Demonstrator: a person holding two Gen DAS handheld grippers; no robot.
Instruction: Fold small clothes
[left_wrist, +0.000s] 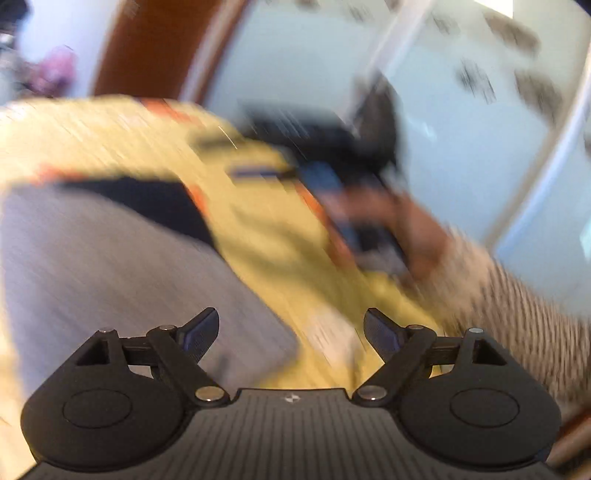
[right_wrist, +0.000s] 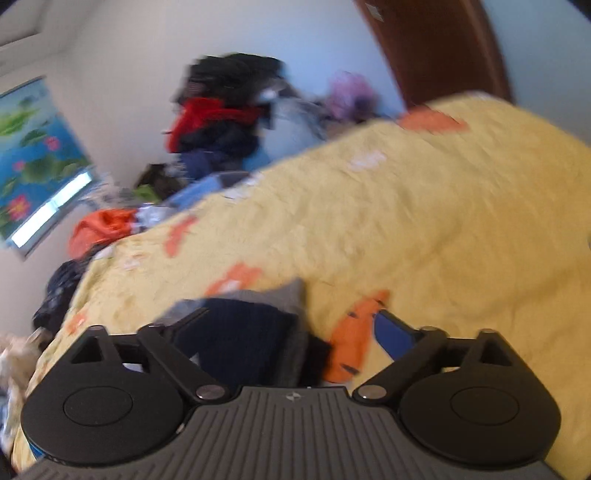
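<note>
L gripper (left_wrist: 291, 334) jaws wide, empty, R gripper (right_wrist: 295, 332) jaws wide over grey garment (right_wrist: 258, 332), not gripping

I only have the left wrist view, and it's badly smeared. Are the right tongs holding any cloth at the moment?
Observer: No. In the right wrist view the right tongs are open with nothing pinched. The grey and navy garment lies on the yellow bedspread just below them.
Operator: Is there more laundry anywhere? I see none from here.
Observer: Yes, a pile of clothes sits beyond the far edge of the bed, against the wall.
</note>
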